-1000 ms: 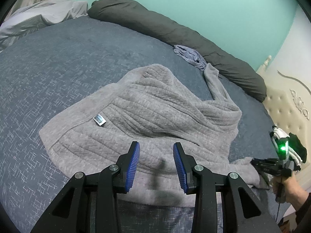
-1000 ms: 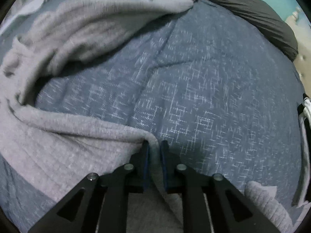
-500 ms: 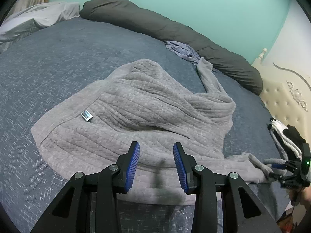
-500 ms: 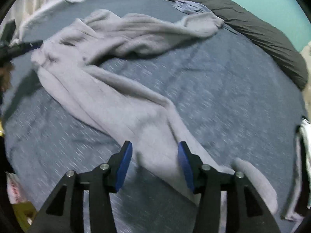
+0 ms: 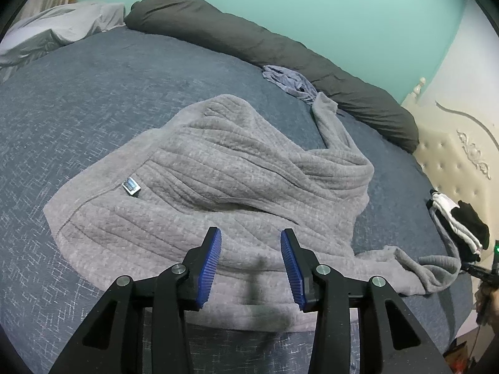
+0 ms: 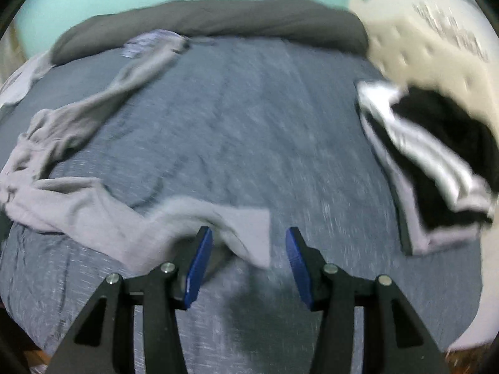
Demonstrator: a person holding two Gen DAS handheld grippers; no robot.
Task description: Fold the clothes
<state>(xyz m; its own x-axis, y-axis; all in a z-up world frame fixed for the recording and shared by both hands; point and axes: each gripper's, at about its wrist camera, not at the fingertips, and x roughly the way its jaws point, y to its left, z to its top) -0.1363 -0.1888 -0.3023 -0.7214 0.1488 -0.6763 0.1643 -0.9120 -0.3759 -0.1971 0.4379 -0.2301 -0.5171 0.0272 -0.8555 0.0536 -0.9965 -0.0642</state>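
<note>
Since letting go, my right gripper has swung clear, jaws apart and empty above the grey sweater's sleeve; my left gripper, opening, hovers empty over its hem, so I should pinch the cuff squarely next.

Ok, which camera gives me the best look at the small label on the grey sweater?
The left wrist view. There the label sits sharp and unobstructed on the grey sweater, left of the folds. The right wrist view is motion-blurred and catches only the sweater's sleeves; the label does not show there.
</note>
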